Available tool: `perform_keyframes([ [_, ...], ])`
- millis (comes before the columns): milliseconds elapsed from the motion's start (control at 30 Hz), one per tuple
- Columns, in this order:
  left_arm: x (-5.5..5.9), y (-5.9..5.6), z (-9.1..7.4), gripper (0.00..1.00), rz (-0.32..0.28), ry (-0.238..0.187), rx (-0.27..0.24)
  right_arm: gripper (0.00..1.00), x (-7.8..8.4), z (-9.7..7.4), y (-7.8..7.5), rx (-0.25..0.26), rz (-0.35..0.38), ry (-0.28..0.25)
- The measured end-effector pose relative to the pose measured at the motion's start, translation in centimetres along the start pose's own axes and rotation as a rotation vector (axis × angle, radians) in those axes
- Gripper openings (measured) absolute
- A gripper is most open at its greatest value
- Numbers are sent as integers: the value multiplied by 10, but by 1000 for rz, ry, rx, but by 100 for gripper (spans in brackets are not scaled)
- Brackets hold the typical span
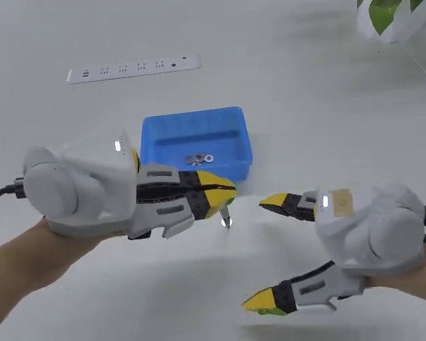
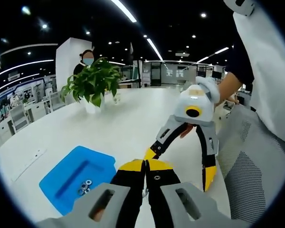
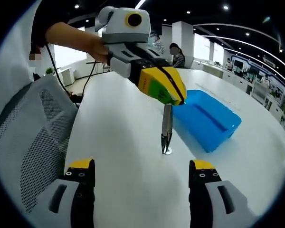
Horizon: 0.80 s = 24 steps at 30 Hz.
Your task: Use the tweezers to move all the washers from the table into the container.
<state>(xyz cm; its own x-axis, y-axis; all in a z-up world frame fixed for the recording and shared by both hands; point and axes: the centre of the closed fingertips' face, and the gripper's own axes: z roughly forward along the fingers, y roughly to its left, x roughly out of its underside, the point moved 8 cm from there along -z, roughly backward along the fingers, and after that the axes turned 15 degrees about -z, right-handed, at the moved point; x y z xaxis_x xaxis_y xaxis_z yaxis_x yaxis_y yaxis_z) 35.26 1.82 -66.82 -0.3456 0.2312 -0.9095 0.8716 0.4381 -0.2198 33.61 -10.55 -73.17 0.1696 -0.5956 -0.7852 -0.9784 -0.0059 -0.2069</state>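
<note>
left claw: clenched on thin metal tweezers, pointing down
tweezer tips: at a small silver washer on the white table, near the blue plastic rectangular container
container: a few washers inside already
right claw: wide open, nothing in it

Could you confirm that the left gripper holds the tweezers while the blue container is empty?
Not empty: the head view shows a few washers in the blue container. The left gripper does hold the tweezers.
</note>
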Motion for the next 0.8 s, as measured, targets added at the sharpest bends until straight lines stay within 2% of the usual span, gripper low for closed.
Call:
perform_keyframes([
  [67,0,-2,1,4,-2,6,9,74,-4,7,-11,-13,3,-26],
  [133,-1,-3,1,4,2,10,11,65,-6,14,-19,-54,34,-57],
  [200,-1,-2,1,4,-2,9,10,50,-6,19,-28,-75,40,-69],
  [300,0,0,1,4,-10,9,7,33,-7,23,-36,-98,49,-81],
  [400,0,-1,1,4,-13,10,8,27,-11,26,-41,-125,54,-103],
  [433,-1,-1,1,4,-15,10,8,24,-12,25,-40,-134,41,-100],
  [467,0,0,0,4,-17,10,7,19,-14,25,-40,-145,-15,-97],
  [500,0,0,0,4,-18,10,6,17,-13,26,-40,-141,-41,-87],
  [567,0,-2,1,4,-15,13,10,13,-13,25,-42,-139,-48,-80],
  [800,-1,-8,6,4,8,28,23,10,-14,23,-43,-187,-121,-72],
])
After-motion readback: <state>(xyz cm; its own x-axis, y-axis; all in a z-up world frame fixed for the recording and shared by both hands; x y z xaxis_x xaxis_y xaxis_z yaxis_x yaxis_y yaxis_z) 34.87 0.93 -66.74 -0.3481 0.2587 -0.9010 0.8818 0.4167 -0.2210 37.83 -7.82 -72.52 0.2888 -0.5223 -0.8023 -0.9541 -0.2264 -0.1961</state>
